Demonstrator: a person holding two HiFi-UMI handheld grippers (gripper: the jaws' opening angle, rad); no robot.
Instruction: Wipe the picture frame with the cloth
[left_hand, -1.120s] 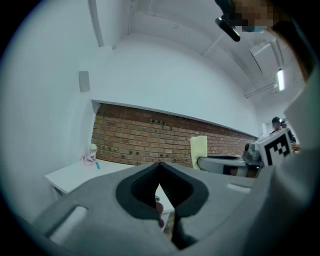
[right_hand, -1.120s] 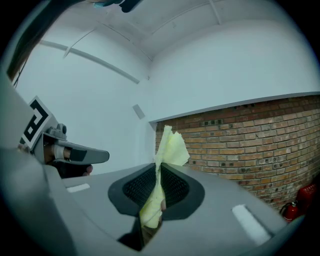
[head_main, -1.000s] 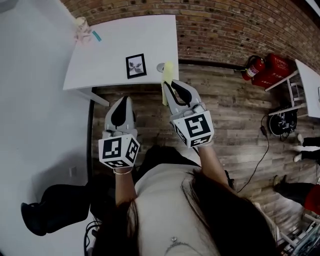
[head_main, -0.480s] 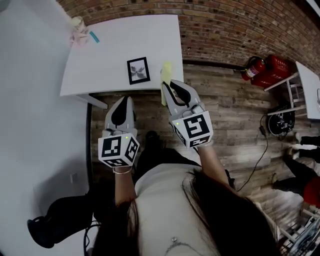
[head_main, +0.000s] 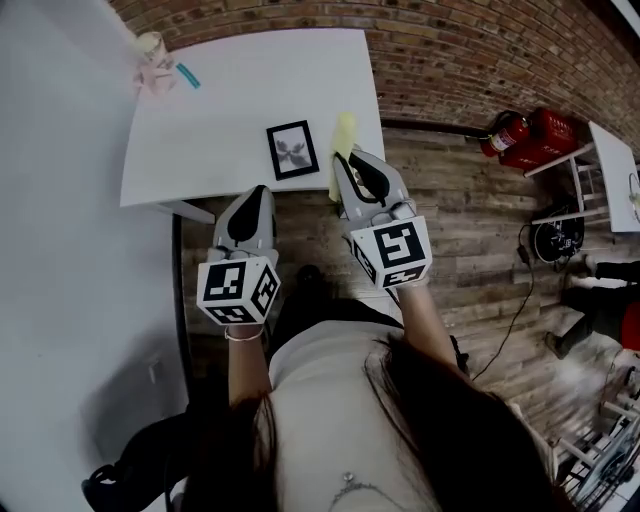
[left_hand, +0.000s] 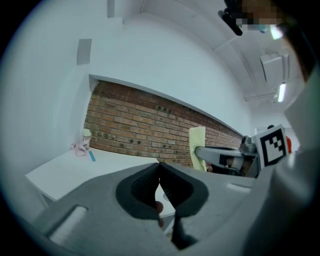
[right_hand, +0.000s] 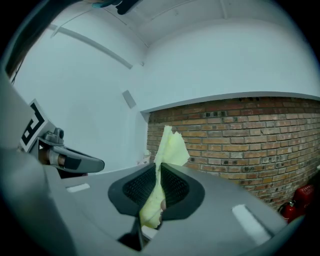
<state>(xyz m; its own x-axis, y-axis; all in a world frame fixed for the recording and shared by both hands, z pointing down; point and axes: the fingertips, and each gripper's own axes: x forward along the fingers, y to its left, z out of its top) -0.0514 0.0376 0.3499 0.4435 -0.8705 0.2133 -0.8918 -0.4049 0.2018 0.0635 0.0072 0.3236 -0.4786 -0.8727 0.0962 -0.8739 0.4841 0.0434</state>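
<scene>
A small black picture frame (head_main: 293, 150) lies flat near the front edge of the white table (head_main: 220, 110). My right gripper (head_main: 346, 160) is shut on a pale yellow cloth (head_main: 342, 150), which sticks up between its pads (right_hand: 167, 150) and hangs at the table's front right corner, just right of the frame. My left gripper (head_main: 258, 192) is shut with nothing in it and sits just short of the table's front edge, below and left of the frame. In the left gripper view the jaws (left_hand: 159, 165) meet, with the cloth (left_hand: 197, 147) off to the right.
A pink bundle (head_main: 155, 72) and a teal item (head_main: 188, 75) lie at the table's far left corner. A brick wall (head_main: 480, 50) runs behind. A red fire extinguisher (head_main: 505, 135) and a red case (head_main: 548, 132) stand on the wood floor to the right, beside another white table (head_main: 615, 165).
Both grippers have moved forward to the table. The cloth now reaches its front right corner beside the frame. Both jaws stayed shut.
</scene>
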